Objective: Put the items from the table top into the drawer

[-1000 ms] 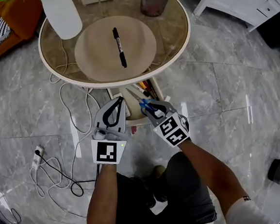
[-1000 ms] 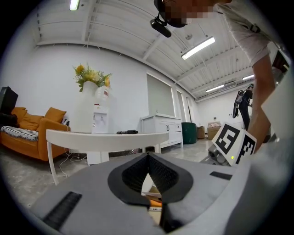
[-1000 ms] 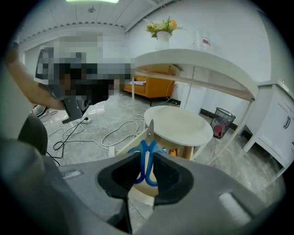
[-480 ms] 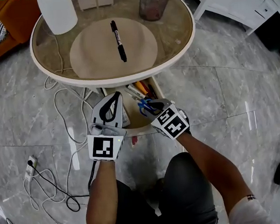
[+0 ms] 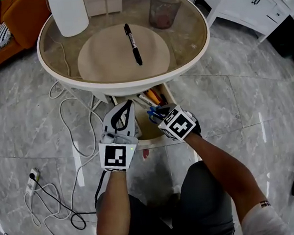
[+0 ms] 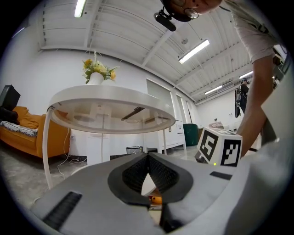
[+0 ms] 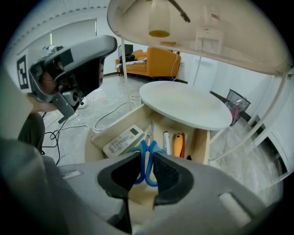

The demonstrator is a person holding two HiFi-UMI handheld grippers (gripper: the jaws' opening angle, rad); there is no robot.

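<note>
A black marker (image 5: pixel 133 44) lies on the round table (image 5: pixel 187 40).

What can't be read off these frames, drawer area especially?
- Drawer rear: head view, under the table rim.
- Remote: head view, largely behind the left gripper.
- Scissors blade tips: head view, covered by the right gripper; contact with the drawer floor unclear.
- Marker print: head view, too small.

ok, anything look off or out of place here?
Nothing is spilled or damaged. The only stray is the black marker, lying on the table top rather than in the drawer. The right gripper grips the blue scissors by their handles above the open drawer.
</note>
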